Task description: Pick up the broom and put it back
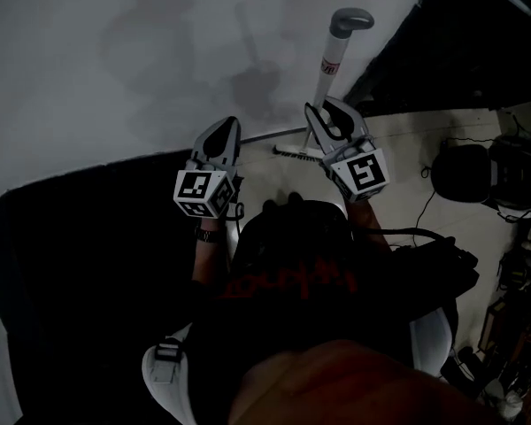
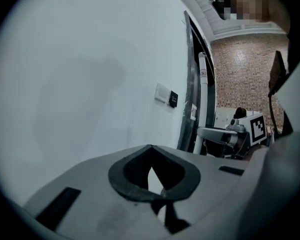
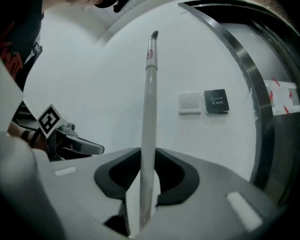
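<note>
Right gripper (image 1: 329, 118) clamping broom handle (image 3: 149, 119) upright, likely for leaning against wall (image 1: 88, 51) at 12 o'clock; left gripper (image 1: 223, 135) pinched narrow, carrying nothing.

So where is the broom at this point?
The broom is upright, clamped in the right gripper, right of centre in the head view, in front of the white wall.

left gripper (image 1: 226, 129): held out ahead of the chest; jaws together, nothing between | right gripper (image 1: 329, 113): near the left, slightly farther out; jaws clamped on the broom handle (image 3: 150, 99)
</note>
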A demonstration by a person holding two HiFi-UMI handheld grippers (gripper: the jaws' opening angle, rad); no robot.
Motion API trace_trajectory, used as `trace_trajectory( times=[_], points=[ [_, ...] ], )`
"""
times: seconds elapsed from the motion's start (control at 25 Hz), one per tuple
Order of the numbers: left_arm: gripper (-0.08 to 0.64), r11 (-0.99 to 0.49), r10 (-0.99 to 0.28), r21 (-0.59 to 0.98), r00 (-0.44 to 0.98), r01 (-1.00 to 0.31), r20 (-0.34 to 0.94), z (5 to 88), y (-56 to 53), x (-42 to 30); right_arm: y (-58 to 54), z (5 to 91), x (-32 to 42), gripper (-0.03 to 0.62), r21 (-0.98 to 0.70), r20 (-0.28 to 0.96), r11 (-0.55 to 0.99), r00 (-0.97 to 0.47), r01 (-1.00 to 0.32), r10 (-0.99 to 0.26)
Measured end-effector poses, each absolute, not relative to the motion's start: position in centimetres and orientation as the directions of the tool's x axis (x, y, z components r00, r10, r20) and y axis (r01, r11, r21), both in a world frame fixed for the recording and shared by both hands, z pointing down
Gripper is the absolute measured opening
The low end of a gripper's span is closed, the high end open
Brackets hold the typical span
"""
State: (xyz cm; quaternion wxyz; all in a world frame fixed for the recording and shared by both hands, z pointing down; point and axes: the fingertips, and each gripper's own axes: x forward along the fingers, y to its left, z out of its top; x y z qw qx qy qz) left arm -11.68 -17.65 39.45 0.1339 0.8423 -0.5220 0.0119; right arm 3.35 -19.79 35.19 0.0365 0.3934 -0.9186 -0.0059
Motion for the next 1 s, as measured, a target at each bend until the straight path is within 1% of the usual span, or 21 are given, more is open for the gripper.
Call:
trace_trajectory(
  times=[0.2,0.32,0.52,0.6,0.68,0.76,0.88,1.0],
  points=[
    [0.006,-0.463,-0.862,0.233,0.496,-0.855,0.108,38.0,-18.8,-11.5,-19.2,34.3,2.8,0.091,0.034,0.089,0.718,-0.713,-0.695,-0.695],
    [0.006,-0.491,-0.846,0.213,0.520,-0.845,0.113,38.1,-18.7,-10.8,-18.3,34.4,3.2,0.091,0.023,0.100,0.719,-0.714,-0.695,-0.693],
    [0.006,-0.492,-0.843,0.213,0.523,-0.844,0.126,38.6,-17.1,-8.9,-16.3,35.3,4.3,0.089,-0.003,0.097,0.743,-0.740,-0.669,-0.666],
    [0.006,-0.491,-0.841,0.214,0.524,-0.844,0.136,39.1,-17.3,-8.7,-16.6,36.5,4.4,0.089,-0.017,0.122,0.747,-0.743,-0.664,-0.658],
    [0.006,-0.482,-0.844,0.217,0.516,-0.849,0.145,39.4,-17.4,-8.7,-16.7,39.0,4.3,0.089,-0.009,0.178,0.767,-0.756,-0.642,-0.630],
    [0.006,-0.468,-0.848,0.222,0.505,-0.855,0.158,39.9,-17.3,-8.7,-16.4,43.5,3.8,0.089,-0.010,0.264,0.806,-0.779,-0.591,-0.568],
    [0.006,-0.439,-0.856,0.223,0.481,-0.870,0.191,41.3,-16.9,-8.9,-15.7,52.8,3.2,0.089,-0.052,0.426,0.841,-0.774,-0.538,-0.469],
    [0.006,-0.377,-0.860,0.246,0.436,-0.893,0.264,43.8,-15.2,-9.5,-14.5,63.5,2.5,0.089,-0.089,0.552,0.870,-0.751,-0.485,-0.362]
  ],
)
